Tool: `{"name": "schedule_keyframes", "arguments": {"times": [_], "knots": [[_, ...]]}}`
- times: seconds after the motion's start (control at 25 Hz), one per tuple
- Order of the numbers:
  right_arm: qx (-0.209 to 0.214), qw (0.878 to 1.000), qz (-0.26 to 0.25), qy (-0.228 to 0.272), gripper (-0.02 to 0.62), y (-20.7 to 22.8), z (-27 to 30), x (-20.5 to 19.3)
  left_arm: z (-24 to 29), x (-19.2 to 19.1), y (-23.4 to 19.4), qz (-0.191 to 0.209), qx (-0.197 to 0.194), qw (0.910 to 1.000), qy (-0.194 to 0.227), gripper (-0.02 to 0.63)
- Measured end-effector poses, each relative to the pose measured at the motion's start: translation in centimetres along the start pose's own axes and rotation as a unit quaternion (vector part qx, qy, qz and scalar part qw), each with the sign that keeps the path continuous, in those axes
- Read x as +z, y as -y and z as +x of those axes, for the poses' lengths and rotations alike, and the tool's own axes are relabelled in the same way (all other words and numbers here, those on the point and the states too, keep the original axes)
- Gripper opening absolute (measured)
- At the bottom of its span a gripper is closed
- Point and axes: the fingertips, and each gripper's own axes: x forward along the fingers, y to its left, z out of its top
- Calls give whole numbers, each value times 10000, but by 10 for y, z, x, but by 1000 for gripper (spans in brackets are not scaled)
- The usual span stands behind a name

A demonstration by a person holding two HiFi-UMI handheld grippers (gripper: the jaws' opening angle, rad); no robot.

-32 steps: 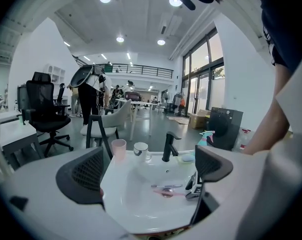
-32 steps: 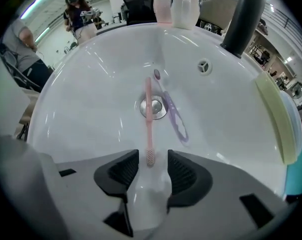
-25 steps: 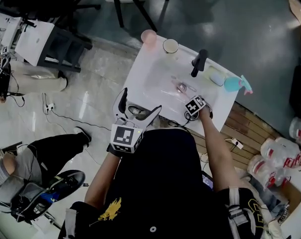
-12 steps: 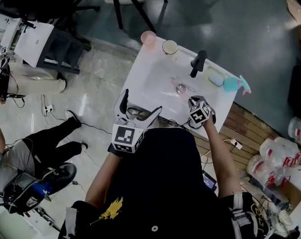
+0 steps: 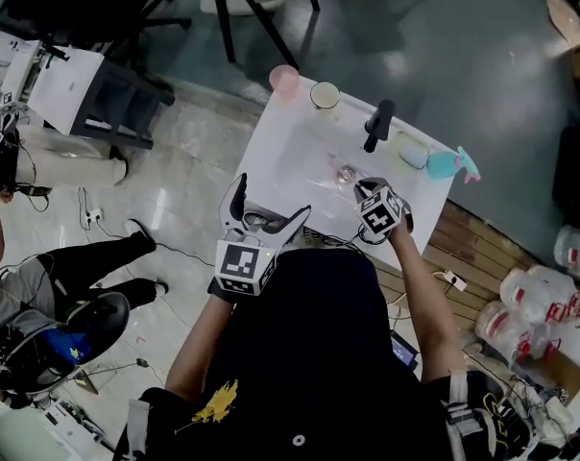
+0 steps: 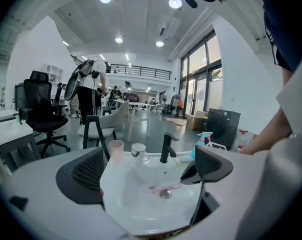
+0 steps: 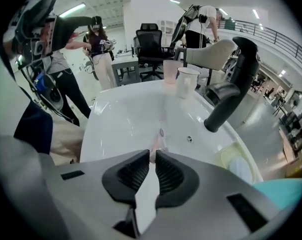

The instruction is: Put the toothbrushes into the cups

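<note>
Glossy white sink (image 5: 288, 147), matt black tap (image 5: 377, 123)

On my feed the sink (image 5: 280, 161) is glossy white and its tap (image 5: 378, 123) matt black. One cup (image 5: 284, 78) is pale pink, the other cup (image 5: 325, 94) white. The spray bottle (image 5: 448, 163) is teal with a pink trigger. The left gripper (image 5: 271, 198) and right gripper (image 7: 152, 158) are light grey with black ribbed pads, and each carries a cube of black-and-white square markers. The toothbrush (image 7: 157, 143) at the right pads is pale pink. I see a dark teal floor (image 5: 444, 46) in part; elsewhere, pale, shiny tiles (image 5: 175, 190).
</note>
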Motion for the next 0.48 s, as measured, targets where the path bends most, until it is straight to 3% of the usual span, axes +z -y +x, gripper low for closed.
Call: {"name": "schedule_keyframes", "arguments": {"times": [0.48], "knots": [[-44, 9997, -168, 158, 55, 14, 13, 35, -5, -2, -8, -85, 181, 9998, 21, 578]]}}
